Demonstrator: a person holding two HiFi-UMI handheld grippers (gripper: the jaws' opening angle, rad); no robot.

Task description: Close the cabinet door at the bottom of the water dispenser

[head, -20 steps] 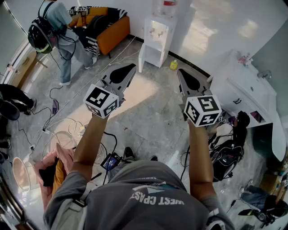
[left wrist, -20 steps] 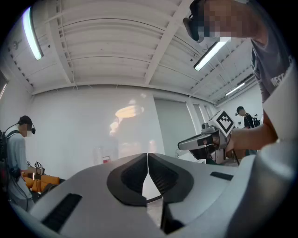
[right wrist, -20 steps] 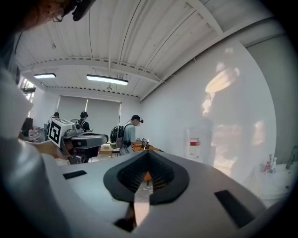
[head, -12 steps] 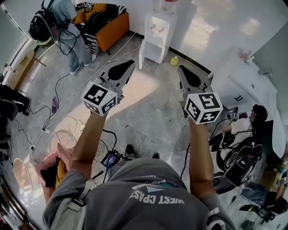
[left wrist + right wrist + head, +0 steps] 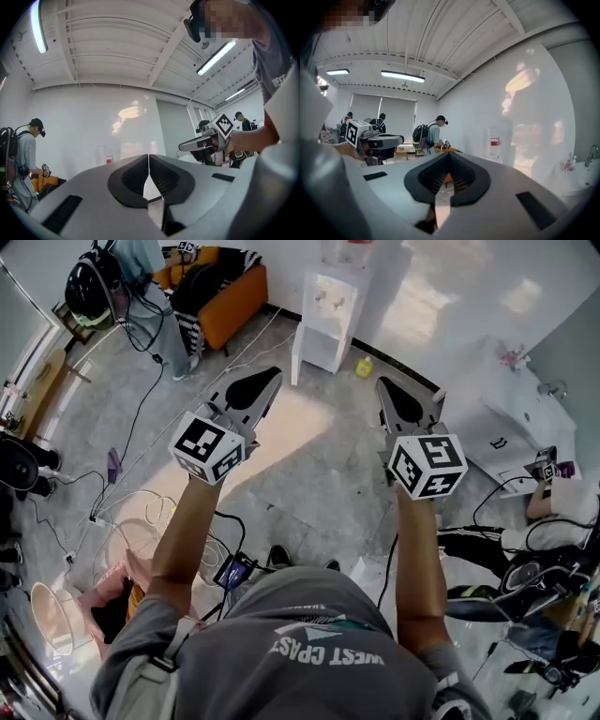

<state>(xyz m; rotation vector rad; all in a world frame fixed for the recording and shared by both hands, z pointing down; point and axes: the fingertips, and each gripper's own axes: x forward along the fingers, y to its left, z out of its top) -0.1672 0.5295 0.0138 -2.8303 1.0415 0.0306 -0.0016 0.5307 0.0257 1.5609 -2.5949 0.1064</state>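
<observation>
The left gripper (image 5: 273, 377) and the right gripper (image 5: 381, 383) are held out side by side at arm's length above the grey floor (image 5: 309, 474), apart from each other. Each gripper view shows its two jaws pressed together at the tips, with nothing between them.

Compared with 0.8 s ago, both grippers sit in almost the same spot in the head view, the right one a touch lower. The white water dispenser (image 5: 330, 306) has barely shifted in the head view. The standing person with a backpack (image 5: 141, 292) has moved farther toward the upper left corner, beside the orange sofa (image 5: 234, 298). The person on the floor (image 5: 553, 498) near the white counter (image 5: 525, 413), who was crouched close to it, now lies farther out at the right edge.

The dispenser stands against the white wall, ahead of both grippers and well apart from them. In the head view it falls between the lines of the two jaw tips, somewhat nearer the left gripper's line. Its lower cabinet (image 5: 316, 352) shows as an open white box. The door itself cannot be made out at this size. A small yellow object (image 5: 364, 367) lies on the floor just to the right of the dispenser's base, ahead of the right gripper.
</observation>
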